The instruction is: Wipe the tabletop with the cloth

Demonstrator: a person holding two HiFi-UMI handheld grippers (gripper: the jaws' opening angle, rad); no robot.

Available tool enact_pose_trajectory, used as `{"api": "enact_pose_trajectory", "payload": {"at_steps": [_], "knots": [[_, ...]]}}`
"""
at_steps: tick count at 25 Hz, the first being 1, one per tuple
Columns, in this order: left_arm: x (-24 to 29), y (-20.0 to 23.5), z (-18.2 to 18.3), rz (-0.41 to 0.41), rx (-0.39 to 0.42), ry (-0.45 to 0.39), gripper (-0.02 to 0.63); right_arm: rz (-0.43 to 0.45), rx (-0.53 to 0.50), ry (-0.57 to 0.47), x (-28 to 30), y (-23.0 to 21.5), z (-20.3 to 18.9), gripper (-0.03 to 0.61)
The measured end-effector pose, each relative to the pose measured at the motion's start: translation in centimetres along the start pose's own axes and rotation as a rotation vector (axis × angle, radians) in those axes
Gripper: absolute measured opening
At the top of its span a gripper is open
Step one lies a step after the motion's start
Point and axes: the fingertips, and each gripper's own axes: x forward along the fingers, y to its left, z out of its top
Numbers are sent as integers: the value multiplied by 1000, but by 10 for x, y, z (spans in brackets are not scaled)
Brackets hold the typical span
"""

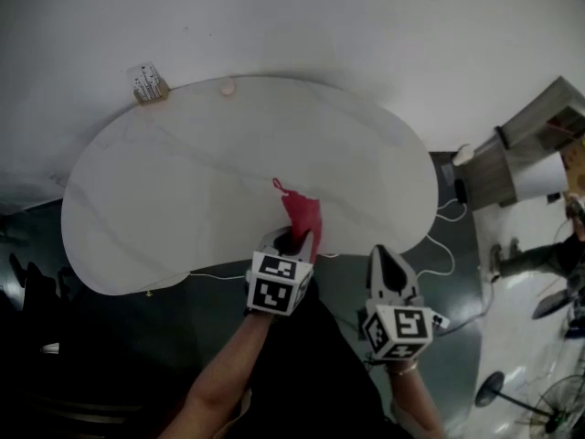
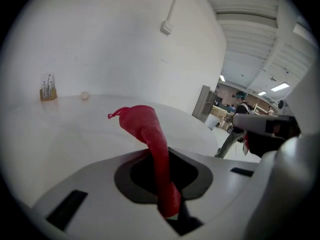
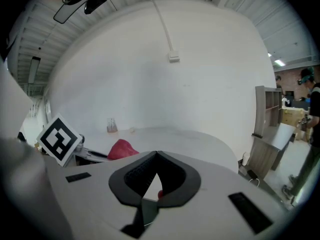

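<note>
A red cloth (image 1: 302,213) lies bunched near the front edge of the white rounded table (image 1: 174,181). My left gripper (image 1: 291,241) is shut on its near end. In the left gripper view the cloth (image 2: 148,130) rises in a strip from between the jaws of that gripper (image 2: 161,176) and droops forward over the table (image 2: 60,134). My right gripper (image 1: 385,256) hovers just off the table's front edge, to the right of the cloth, its jaws shut with nothing between them. In the right gripper view the cloth (image 3: 121,148) shows at the left, past that gripper (image 3: 156,154).
A small holder of sticks (image 1: 146,84) and a small pale round thing (image 1: 228,88) stand at the table's far edge. A white cable (image 1: 446,245) trails off the table's right side. A wooden shelf unit (image 1: 530,144) and a person (image 1: 548,256) are at the right.
</note>
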Motion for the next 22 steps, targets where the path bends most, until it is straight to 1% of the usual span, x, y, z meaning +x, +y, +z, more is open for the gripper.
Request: {"api": "enact_pose_trajectory", "payload": {"at_steps": [3,5,8,12,18,22], "knots": [[10,13,-15,47,-1,84,45,14,-1,6,5,-1,4,3],[8,27,-28,83,-2,132,44,39,-5,13,11,4,4,3],[-7,59,-48,147,-44,170,45,82,-16,30,24,18,7,3],[-42,106,-70,260,-140,168,44,166,-45,46,43,49,9,3],[-105,172,-106,421,-282,141,44,306,-102,64,66,112,12,3],[-152,213,-133,517,-350,111,44,381,-136,70,71,152,13,3]]}}
